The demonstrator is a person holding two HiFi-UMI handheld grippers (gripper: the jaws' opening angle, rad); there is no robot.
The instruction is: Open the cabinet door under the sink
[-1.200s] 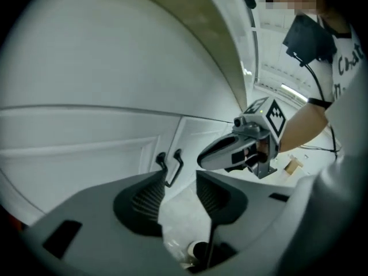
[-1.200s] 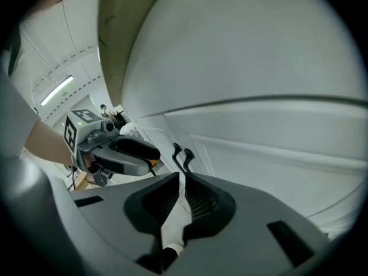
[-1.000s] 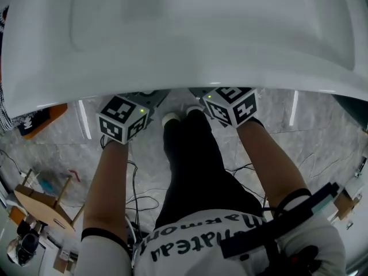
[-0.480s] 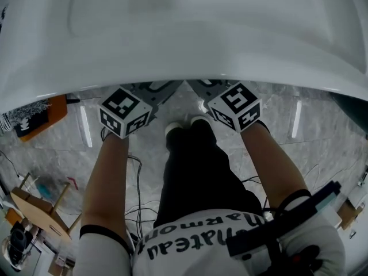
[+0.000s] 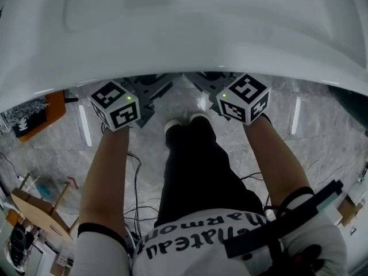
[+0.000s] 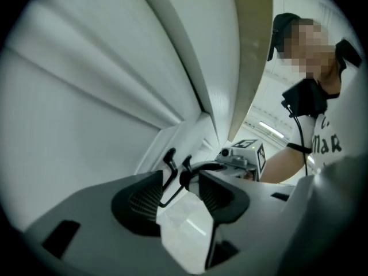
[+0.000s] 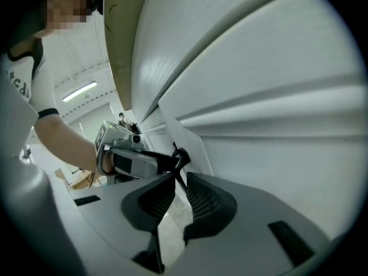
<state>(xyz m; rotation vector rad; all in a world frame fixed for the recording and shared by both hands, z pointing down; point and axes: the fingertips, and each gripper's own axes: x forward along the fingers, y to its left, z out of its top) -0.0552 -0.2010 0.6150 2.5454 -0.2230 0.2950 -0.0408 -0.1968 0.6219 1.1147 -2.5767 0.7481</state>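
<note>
Across the head view's upper middle, the sink's rim (image 5: 184, 56) hides the cabinet doors (image 6: 156, 147) and the jaws of the left gripper (image 6: 179, 183) and right gripper (image 7: 179, 180). Whether either gripper touches the black handles (image 6: 169, 158) is unclear.

White panelled cabinet doors (image 7: 276, 160) under the sink (image 5: 184, 27) carry two black bar handles (image 6: 168, 164), close together.

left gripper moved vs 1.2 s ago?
Yes. The left gripper has advanced toward the black cabinet door handles: they were ahead of its fingers, now one stands between them.
</note>
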